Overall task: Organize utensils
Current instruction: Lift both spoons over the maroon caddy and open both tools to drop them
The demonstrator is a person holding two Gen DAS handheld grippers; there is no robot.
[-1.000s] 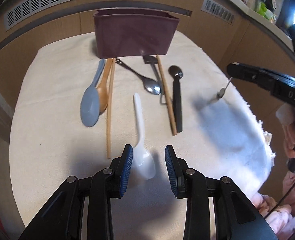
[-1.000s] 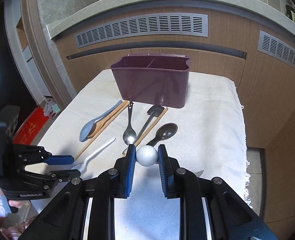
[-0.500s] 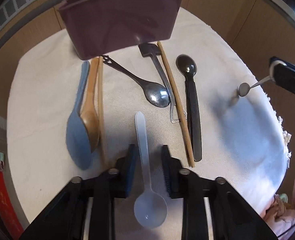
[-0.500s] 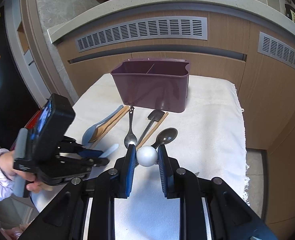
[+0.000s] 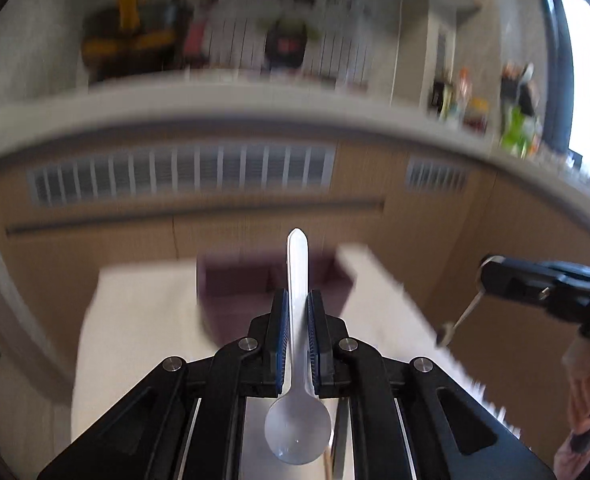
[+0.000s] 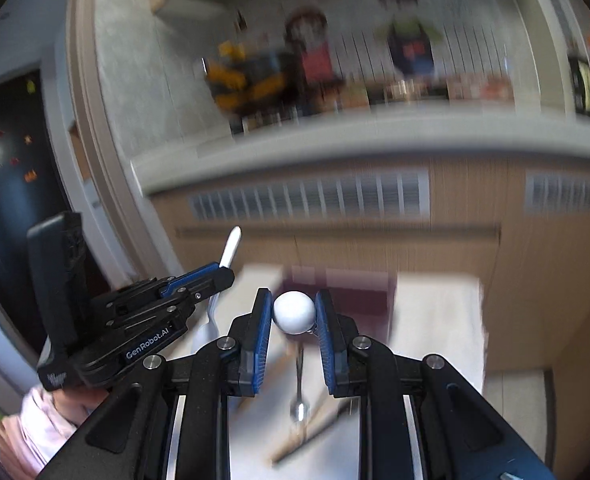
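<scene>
My left gripper (image 5: 296, 304) is shut on a white plastic spoon (image 5: 297, 364), handle pointing up and forward, bowl near the camera. It is lifted above the cloth-covered table (image 5: 135, 320). The maroon utensil caddy (image 5: 231, 292) sits ahead, blurred. My right gripper (image 6: 294, 304) is shut on the white ball end (image 6: 294, 312) of a small metal spoon (image 6: 299, 380) that hangs below it. In the left wrist view the right gripper (image 5: 483, 280) is at the right with the small spoon (image 5: 457, 320) dangling. In the right wrist view the left gripper (image 6: 223, 276) is at the left with the white spoon (image 6: 229, 252).
A wooden chopstick (image 6: 307, 432) lies on the cloth below the right gripper. Behind the table is a wooden cabinet front with vents (image 5: 183, 176) under a counter (image 5: 255, 96). The table's right edge (image 5: 455, 364) is near the right gripper. Both views are motion blurred.
My left gripper closed on the white spoon and lifted it off the cloth, tilting upward. My right gripper also rose and tilted up, still holding the small spoon.
</scene>
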